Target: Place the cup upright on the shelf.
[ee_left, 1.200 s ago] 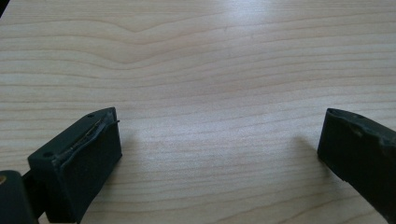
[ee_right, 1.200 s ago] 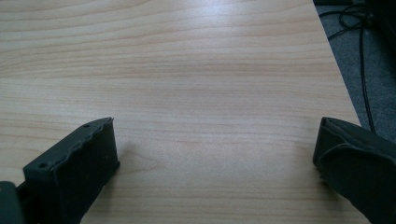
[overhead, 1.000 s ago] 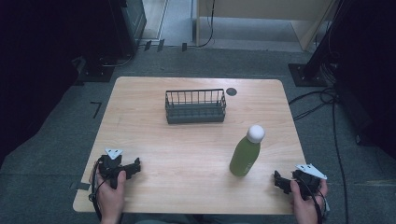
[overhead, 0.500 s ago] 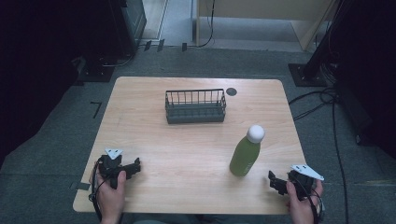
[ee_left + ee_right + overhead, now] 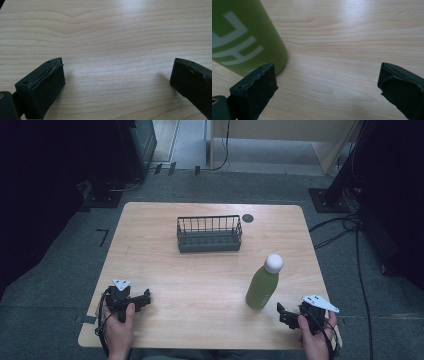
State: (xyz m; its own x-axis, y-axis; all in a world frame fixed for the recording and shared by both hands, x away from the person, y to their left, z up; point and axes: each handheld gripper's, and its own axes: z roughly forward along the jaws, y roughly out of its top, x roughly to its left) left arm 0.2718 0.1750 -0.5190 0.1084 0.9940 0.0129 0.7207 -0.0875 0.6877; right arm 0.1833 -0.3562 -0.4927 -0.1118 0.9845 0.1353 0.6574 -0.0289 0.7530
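Now the right tongs (image 5: 286,313) have slid closer to the green bottle (image 5: 263,285), wide open and empty. The left tongs (image 5: 141,300) stay put, open too.

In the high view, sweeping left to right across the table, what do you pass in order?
Left tool → wire basket → small dark disc near the far edge → green bottle with a white cap → right tool.

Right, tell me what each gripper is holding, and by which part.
Nothing is held. The left gripper is open over bare table; the right gripper is open too, with the green bottle standing beside its jaws, not between them.
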